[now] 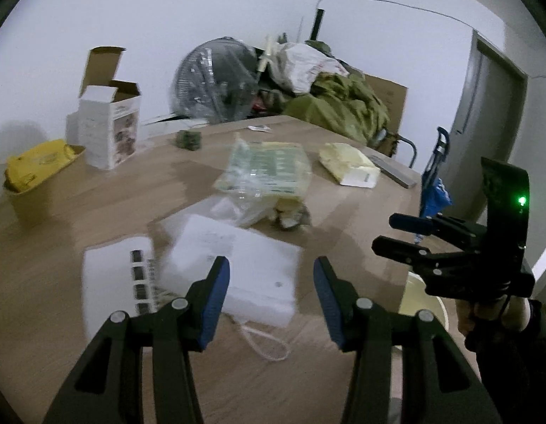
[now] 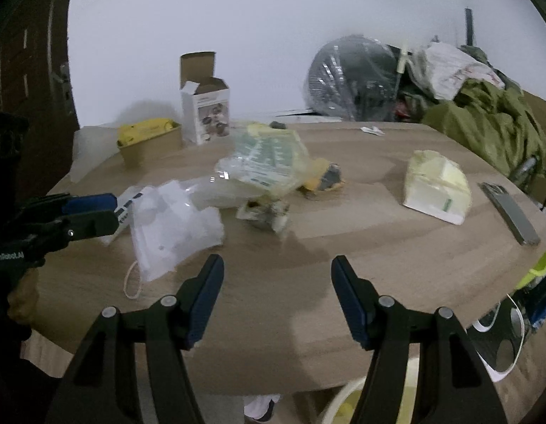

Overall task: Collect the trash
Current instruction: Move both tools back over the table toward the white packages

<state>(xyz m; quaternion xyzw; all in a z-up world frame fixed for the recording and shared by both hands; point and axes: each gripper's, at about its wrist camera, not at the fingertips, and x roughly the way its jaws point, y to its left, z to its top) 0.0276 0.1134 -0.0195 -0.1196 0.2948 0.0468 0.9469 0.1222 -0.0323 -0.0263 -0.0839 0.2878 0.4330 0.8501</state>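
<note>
hovering above a wooden table [image 2: 343, 247], both grippers empty: the left gripper [image 1: 271, 296] has its fingers spread with nothing between the blue pads, and the right gripper [image 2: 277, 296] likewise stands spread over bare tabletop. trash lies in a loose cluster mid-table. one white plastic bag [image 2: 174, 226] lies flat just ahead of the left gripper, a loop of cord trailing from its near edge toward the table edge; its long axis is unclear through the motion blur. one clear wrapper with green print [image 2: 269, 162] sits behind it, tilted, its long axis running from near-left to far-right in the right wrist view, overlapping the bag's far side. one crumpled scrap [image 2: 264, 213] touches the wrapper's near edge, and one yellow and grey crumpled piece [image 2: 322, 178] lies just right of the wrapper. one pale yellow packet [image 2: 437, 185] lies apart to the right, long axis pointing away from the camera. one grey flat bar [image 2: 509, 212] lies near the right table edge, pointing from far-left to near-right. at the far left: one opened white carton [image 2: 206, 109], upright, flaps up, and one tan tray [image 2: 149, 145] holding a yellow pack. one small white scrap [image 2: 372, 130] lies at the far edge. a pale bucket rim [image 2: 343, 399] shows below the near table edge.
</note>
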